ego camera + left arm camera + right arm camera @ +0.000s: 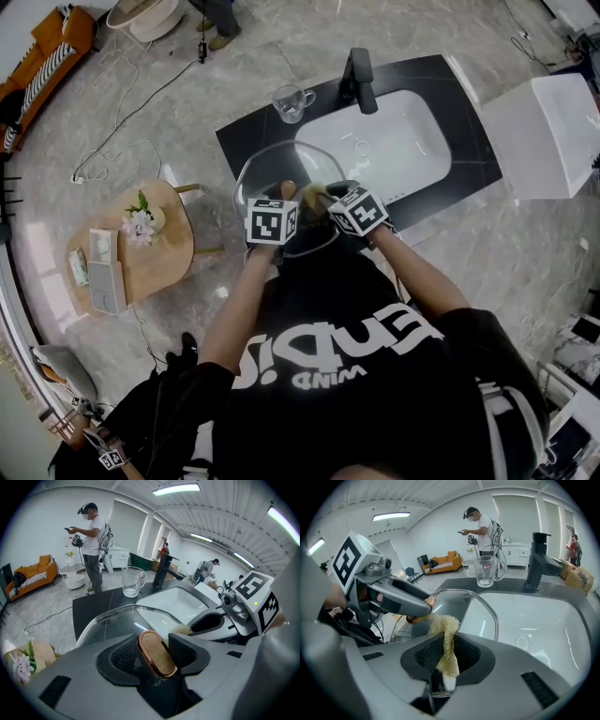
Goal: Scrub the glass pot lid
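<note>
Two grippers are in front of the person, side by side. The left gripper (153, 654) has its jaws clenched on the one oval knob (157, 649), wooden with a copper rim, of the glass pot lid (115, 620). The right gripper (447, 654) is at 3 o'clock of it and pinches one yellow loofah piece (444, 632). The free end of the loofah lies just beside the knob, but I cannot tell if it touches the glass.

The lid is held tilted above the black counter (248, 141), with its right part over the left rim of the one white basin (398, 141). At 12 o'clock of the lid stands one glass jug (291, 101), and at 1 o'clock one black faucet (359, 80). At 9 o'clock, on the floor, is one round wooden table (173, 253) with one bunch of flowers (141, 221).
</note>
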`<state>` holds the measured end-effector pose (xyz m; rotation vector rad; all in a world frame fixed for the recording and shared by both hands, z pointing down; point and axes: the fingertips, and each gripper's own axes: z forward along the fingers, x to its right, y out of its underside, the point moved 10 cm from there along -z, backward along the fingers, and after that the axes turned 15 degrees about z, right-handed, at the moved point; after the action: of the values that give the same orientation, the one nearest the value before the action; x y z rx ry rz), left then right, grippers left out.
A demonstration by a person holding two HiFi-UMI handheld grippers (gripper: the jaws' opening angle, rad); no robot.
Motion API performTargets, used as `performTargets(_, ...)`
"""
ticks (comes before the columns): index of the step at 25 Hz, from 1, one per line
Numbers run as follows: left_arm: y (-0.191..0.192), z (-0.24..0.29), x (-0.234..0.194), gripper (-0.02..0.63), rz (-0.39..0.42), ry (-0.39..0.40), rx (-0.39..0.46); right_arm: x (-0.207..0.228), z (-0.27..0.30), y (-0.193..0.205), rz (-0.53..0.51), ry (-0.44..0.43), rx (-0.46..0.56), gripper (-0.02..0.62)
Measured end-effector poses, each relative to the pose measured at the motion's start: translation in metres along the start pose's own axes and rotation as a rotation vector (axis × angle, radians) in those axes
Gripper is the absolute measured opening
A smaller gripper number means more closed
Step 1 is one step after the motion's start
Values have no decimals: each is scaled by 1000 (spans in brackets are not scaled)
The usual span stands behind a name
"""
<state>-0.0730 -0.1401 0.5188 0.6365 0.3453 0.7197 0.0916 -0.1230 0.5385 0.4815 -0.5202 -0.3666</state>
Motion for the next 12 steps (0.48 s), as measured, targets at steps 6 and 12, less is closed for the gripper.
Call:
performTargets(6,-1,-2,2,213,-8,-16,-2,6,6,-21,-56,5,-19,57)
performTargets(12,0,-5,4,207,-35,-44,-3,6,17,-41,-137,-6,-46,57)
